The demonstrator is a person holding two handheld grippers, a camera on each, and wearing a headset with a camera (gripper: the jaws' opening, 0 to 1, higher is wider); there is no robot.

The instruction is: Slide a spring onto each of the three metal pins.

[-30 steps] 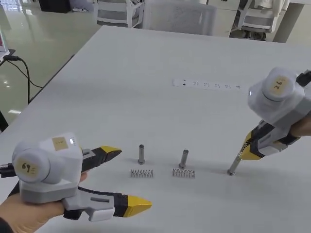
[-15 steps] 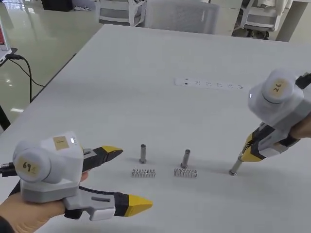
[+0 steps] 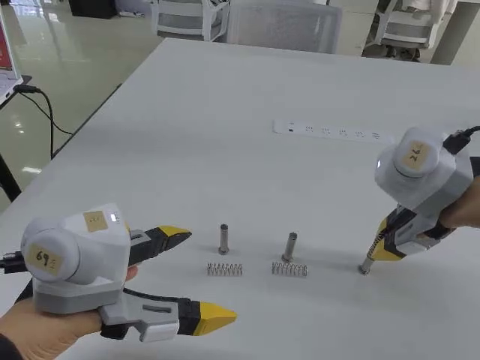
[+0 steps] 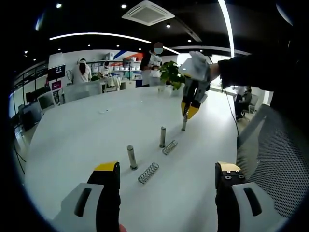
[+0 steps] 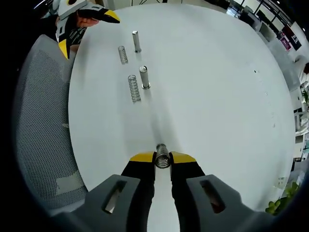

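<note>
Two bare metal pins stand upright on the white table, the left pin (image 3: 223, 238) (image 4: 131, 157) and the middle pin (image 3: 290, 246) (image 4: 162, 137). A loose spring (image 3: 225, 268) lies in front of the left one and another spring (image 3: 289, 268) in front of the middle one. My right gripper (image 3: 381, 251) (image 5: 162, 157) is shut on a third spring (image 5: 162, 155), which leans over the right pin (image 3: 365, 264) down to the table. Near the front left, my left gripper (image 3: 196, 274) (image 4: 167, 169) is open with nothing in it, short of the left pin.
A white power strip (image 3: 332, 132) lies flat farther back on the table (image 3: 225, 150). Grey chairs (image 3: 281, 22) stand beyond the far edge. A black cable (image 3: 37, 105) hangs off the left side.
My right gripper has come lower along the right pin, so less of the pin and spring shows beneath its tips. The left gripper, the other pins and loose springs have kept their places.
</note>
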